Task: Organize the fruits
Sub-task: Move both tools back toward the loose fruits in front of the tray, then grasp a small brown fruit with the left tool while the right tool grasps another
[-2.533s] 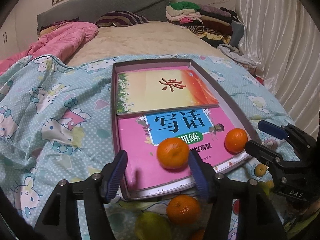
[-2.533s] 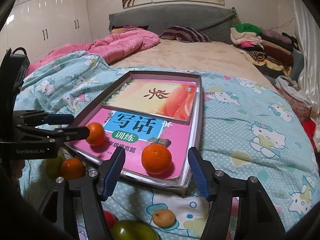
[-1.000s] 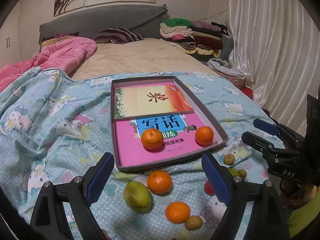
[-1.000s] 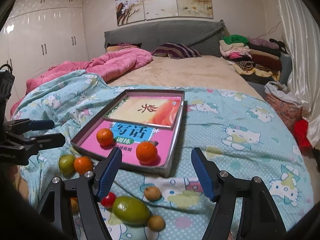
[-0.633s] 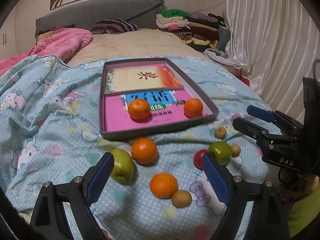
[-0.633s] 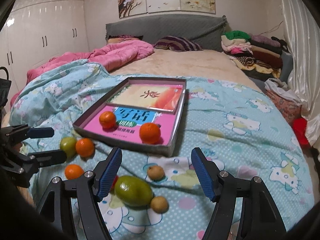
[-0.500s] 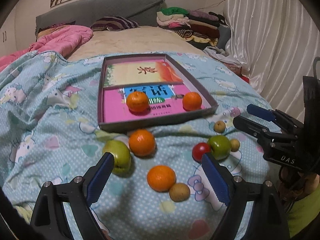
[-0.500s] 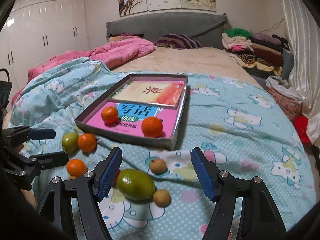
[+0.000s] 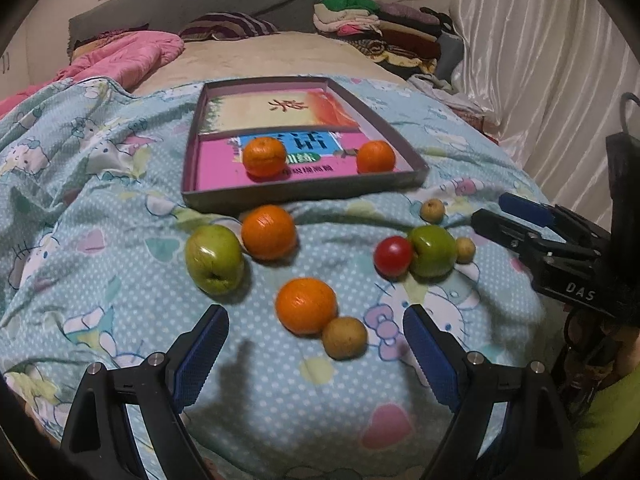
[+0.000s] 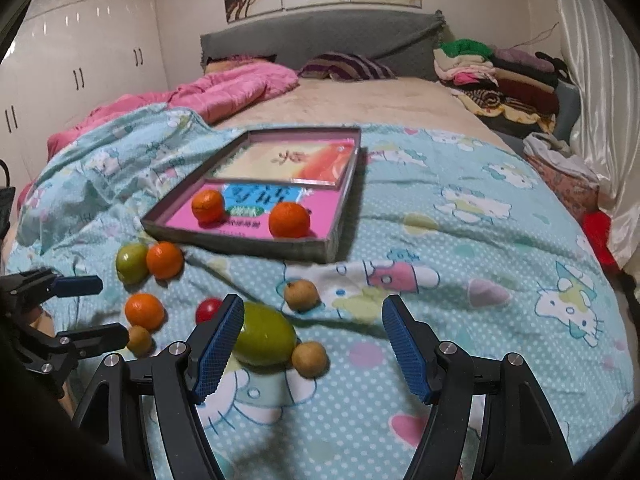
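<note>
Status: two oranges in the tray (image 9: pixel 304 194), rest of the fruit loose on the bed (image 10: pixel 460 280) in front of it. Early in the job by my read.

Tray contents: two books lying flat, one orange (image 9: pixel 264 156) on the pink book near the left, another orange (image 9: pixel 375 156) near the right wall. Nothing else in there.

Left to move, all near the tray's front wall:
- orange (image 9: pixel 268 232) touching a green apple (image 9: pixel 215 258)
- orange (image 9: pixel 306 305) touching a small brown fruit (image 9: pixel 344 337)
- red fruit (image 9: pixel 393 255), green fruit (image 9: pixel 432 251) and a small brown one (image 9: pixel 465 249) in a row, touching
- one more small brown fruit (image 9: pixel 432 210) just off the tray's right corner

My left gripper (image 9: pixel 316 354) has fingers wide apart, empty, hovering over the near orange pair. My right gripper (image 10: pixel 312 354) has fingers apart too, empty; the green fruit sits partly behind its left finger.

Likely next: the nearest orange on the left side.
</note>
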### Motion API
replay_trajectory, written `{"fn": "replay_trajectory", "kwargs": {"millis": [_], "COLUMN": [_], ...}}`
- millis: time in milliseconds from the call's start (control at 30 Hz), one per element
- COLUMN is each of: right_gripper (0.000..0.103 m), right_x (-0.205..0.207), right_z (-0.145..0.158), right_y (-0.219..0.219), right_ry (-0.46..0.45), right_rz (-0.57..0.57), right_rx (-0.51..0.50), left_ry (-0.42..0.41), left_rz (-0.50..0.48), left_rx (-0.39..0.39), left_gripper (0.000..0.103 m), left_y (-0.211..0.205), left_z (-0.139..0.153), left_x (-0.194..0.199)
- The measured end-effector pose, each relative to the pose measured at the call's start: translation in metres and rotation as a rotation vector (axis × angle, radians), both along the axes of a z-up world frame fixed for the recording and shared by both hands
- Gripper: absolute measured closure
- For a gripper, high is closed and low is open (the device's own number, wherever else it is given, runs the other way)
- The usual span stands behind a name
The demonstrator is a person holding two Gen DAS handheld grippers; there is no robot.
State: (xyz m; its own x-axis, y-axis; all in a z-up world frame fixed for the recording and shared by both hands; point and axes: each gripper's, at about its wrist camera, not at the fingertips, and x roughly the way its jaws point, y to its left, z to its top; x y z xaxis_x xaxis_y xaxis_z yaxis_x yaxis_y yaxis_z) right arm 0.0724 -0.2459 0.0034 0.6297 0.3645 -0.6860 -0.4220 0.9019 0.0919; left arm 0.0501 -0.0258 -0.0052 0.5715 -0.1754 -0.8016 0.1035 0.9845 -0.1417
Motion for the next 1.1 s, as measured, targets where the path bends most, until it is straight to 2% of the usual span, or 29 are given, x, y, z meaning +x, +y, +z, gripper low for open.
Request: {"fn": "replay_trajectory", "kwargs": {"millis": [200,267,333,433,633,800,1100], "right_gripper": [0.030,0.032,0.044,0.054,0.070,0.072,0.075], "right_x": [-0.005,-0.005,-0.005,-0.002,0.003,0.008,0.010], "right_z": [-0.010,-0.014,-0.019,-0.027,-0.034,-0.037,-0.041], "right_y": [0.001,0.002,0.003,0.005,0.008,0.004,0.008], "right_ry": [0.036,0.043,0.053,0.075,0.086,0.115,0.123], "right_rz": [0.025,0.024,0.032,0.048,0.074,0.078,0.087], "right_rx": [-0.040,-0.070,-0.088,-0.095,-0.088,-0.059,-0.088], "left_ry": [0.023,0.027,0.032,0.043,0.048,0.055,0.054], "left_rz": [-0.013,0.001,0.013,0.019,0.006,-0.006,-0.003], "left_rx": [0.003,-0.007,-0.010,-0.021,-0.031,-0.034,-0.026], "left_gripper": [0.015,0.018,0.023,0.027,0.036,0.042,0.048], "left_y": [-0.006,-0.004,-0.003,-0.001,-0.003,-0.006,-0.008], "left_z": [-0.006,-0.009,-0.012,-0.015,-0.019,-0.021,-0.024], "left_x": [-0.004,-0.004,-0.003,-0.002,-0.001,0.001,0.006]}}
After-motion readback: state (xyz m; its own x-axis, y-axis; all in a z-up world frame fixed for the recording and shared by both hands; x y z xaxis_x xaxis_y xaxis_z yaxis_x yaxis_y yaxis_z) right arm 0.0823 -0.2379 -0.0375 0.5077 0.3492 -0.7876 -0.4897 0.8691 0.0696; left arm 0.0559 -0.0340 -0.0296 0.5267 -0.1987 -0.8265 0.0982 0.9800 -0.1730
